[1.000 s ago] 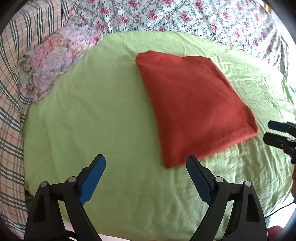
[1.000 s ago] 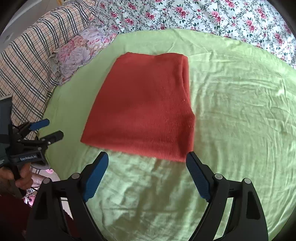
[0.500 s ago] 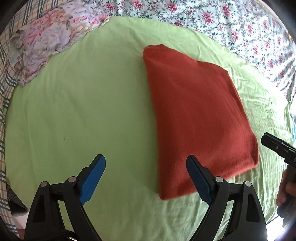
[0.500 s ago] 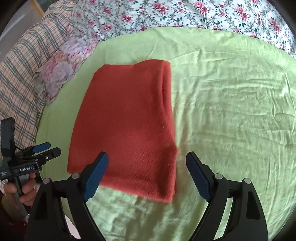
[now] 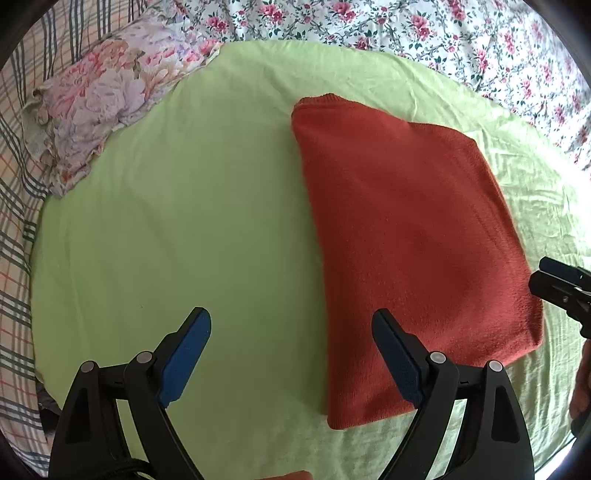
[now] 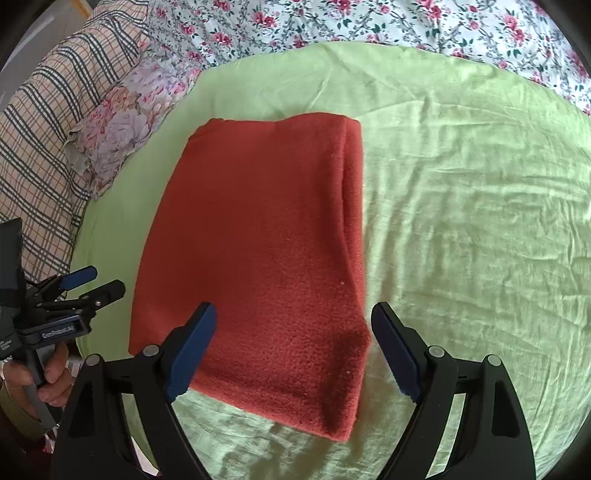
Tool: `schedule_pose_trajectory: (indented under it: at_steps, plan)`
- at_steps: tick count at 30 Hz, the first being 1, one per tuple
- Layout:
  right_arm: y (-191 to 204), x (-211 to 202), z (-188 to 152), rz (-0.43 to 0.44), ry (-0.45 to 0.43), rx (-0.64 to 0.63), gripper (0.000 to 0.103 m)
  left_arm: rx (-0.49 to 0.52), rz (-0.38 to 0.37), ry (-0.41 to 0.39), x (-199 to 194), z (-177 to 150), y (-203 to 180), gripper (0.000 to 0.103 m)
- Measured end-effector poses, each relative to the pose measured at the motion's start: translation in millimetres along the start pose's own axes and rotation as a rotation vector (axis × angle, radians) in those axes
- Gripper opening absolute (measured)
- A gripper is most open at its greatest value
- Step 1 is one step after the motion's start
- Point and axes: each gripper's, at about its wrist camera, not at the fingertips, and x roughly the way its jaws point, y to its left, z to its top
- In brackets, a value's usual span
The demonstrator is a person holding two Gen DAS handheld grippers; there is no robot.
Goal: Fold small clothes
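Note:
A rust-red knit garment (image 5: 402, 236) lies folded into a flat rectangle on a light green sheet (image 5: 177, 221); it also shows in the right wrist view (image 6: 258, 240). My left gripper (image 5: 291, 354) is open and empty, low over the sheet, with its right finger over the garment's near left corner. My right gripper (image 6: 293, 350) is open and empty, straddling the garment's near right corner. Each gripper shows at the edge of the other view: the right one (image 5: 561, 288), the left one (image 6: 85, 284).
A floral pillow (image 5: 99, 110) lies at the sheet's far left corner on a plaid cover (image 5: 14, 229). A flowered bedspread (image 5: 424, 29) runs along the back. The green sheet (image 6: 472, 221) is wrinkled to the right of the garment.
Both grippers have moved in closer to the garment's near edge and stay open. The garment has not moved.

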Motion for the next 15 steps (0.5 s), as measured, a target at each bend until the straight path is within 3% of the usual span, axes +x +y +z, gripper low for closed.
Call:
schedule_pose_trajectory:
  at_steps: [15]
  plan:
    - [25,10,-6,0.009,0.060,-0.088,0.090,0.086,0.052,0.000,1,-7,-21,0.090]
